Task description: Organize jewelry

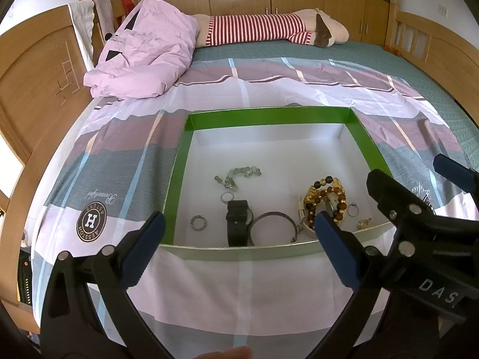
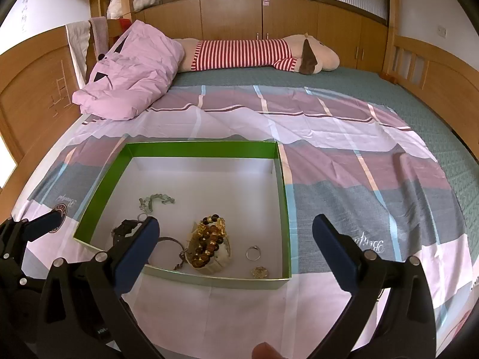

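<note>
A shallow green-rimmed box with a white floor lies on the bed. Inside it are a silver chain, a black watch, a thin bangle, a beaded amber bracelet, small rings and a gold piece. My left gripper is open just before the box's near wall. My right gripper is open too, over the box's near right part. Neither holds anything.
A pink, grey and white patterned sheet covers the bed. A pink crumpled quilt and a striped plush toy lie at the far end. Wooden bed boards stand on both sides.
</note>
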